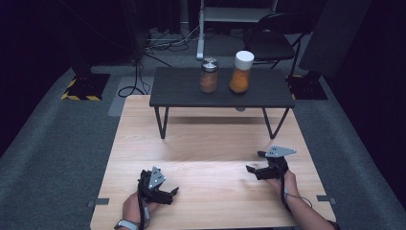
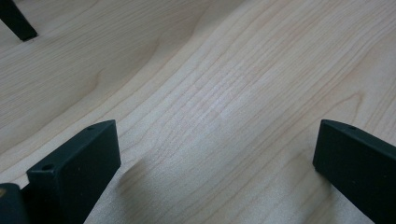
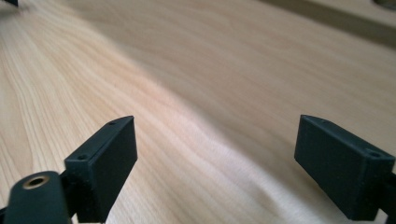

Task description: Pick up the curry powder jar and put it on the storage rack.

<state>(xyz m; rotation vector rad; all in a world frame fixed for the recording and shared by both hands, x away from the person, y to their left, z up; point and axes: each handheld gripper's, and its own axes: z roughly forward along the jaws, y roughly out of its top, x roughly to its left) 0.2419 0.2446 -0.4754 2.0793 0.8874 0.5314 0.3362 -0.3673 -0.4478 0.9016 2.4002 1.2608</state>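
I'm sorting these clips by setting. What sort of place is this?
Probably a lab or studio set up for recording, not a home. Dark surroundings ring a wooden table, cables trail over grey carpet, and yellow-black hazard tape marks a stand's base. A folding chair stands behind.

Person's forearms cut off by bottom edge, high view. Contents of metal-lidded jar (image 1: 209, 75) and white-capped jar (image 1: 241, 72), 12 o'clock on dark shelf (image 1: 182, 88): orange-brown, too small to identify. Black chair (image 1: 270, 40) at 1 o'clock: part lost in dark.
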